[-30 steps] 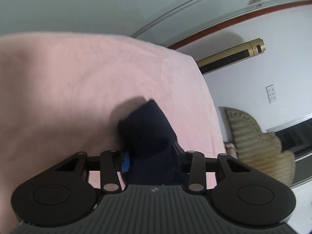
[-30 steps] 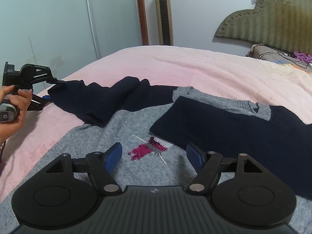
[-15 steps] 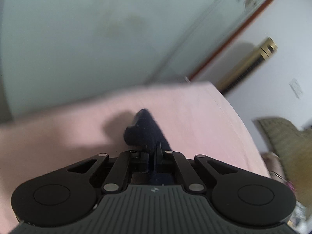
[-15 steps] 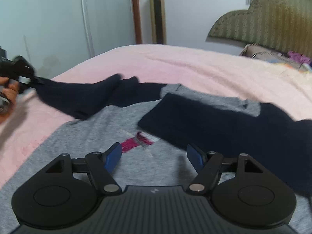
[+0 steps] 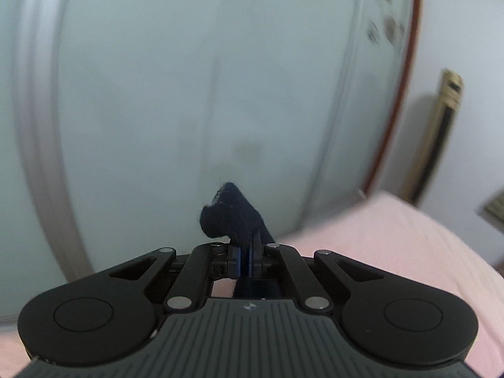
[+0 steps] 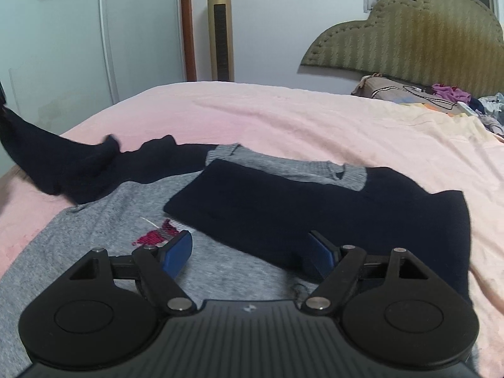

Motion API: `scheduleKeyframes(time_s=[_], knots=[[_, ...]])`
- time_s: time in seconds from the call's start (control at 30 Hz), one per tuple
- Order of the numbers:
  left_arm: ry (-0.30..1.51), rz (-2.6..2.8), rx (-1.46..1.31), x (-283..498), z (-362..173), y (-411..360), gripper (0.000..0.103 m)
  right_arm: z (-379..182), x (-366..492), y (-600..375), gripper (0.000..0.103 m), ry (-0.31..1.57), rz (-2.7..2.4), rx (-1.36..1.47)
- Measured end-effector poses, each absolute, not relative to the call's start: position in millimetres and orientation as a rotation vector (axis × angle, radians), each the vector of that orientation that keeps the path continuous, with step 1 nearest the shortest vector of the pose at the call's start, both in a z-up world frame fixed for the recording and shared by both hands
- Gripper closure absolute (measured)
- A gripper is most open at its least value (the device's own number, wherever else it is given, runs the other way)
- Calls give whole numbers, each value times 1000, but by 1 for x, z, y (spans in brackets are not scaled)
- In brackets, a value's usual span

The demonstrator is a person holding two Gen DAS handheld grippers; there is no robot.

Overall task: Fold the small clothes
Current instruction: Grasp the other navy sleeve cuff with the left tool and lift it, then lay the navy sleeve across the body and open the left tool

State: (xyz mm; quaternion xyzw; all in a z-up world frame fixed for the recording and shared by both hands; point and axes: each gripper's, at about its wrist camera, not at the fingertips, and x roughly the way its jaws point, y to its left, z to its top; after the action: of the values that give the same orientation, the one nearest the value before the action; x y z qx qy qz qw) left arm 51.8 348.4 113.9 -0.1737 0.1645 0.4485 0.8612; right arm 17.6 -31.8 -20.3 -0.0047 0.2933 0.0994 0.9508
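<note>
A grey sweater (image 6: 104, 220) with navy sleeves lies flat on the pink bed (image 6: 283, 119). Its right navy sleeve (image 6: 315, 204) is folded across the chest. Its left navy sleeve (image 6: 63, 163) stretches off to the left edge, lifted at its end. My left gripper (image 5: 245, 252) is shut on that sleeve's cuff (image 5: 230, 214) and holds it up in front of the wardrobe. My right gripper (image 6: 249, 252) is open and empty, low over the sweater's front beside the pink sequin patch (image 6: 157, 234).
A pale wardrobe (image 6: 63, 47) with flower prints stands left. A gold tower fan (image 6: 220, 28) stands by the far wall. An olive headboard (image 6: 409, 41) and a pile of clothes (image 6: 441, 94) are at the right. The bed edge (image 5: 378, 214) runs below my left gripper.
My left gripper closed on the navy sleeve cuff and lifted it up and to the left, off the bed. My right gripper moved slightly forward over the sweater and stayed open.
</note>
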Motion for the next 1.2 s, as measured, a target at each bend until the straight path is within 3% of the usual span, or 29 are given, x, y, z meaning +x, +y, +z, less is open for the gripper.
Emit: scheduleKeyframes(time_s=[0.23,0.77,1.2], knots=[[394,816,-296,59,133,325,99,-24,18,-48,23,599,183,42],[616,107,-187,81,67,102,99,-24,11,-89,23,588,80,89],[686,-33,-101,89,36,7,99,-22,1,-127,23,569,-4,121]])
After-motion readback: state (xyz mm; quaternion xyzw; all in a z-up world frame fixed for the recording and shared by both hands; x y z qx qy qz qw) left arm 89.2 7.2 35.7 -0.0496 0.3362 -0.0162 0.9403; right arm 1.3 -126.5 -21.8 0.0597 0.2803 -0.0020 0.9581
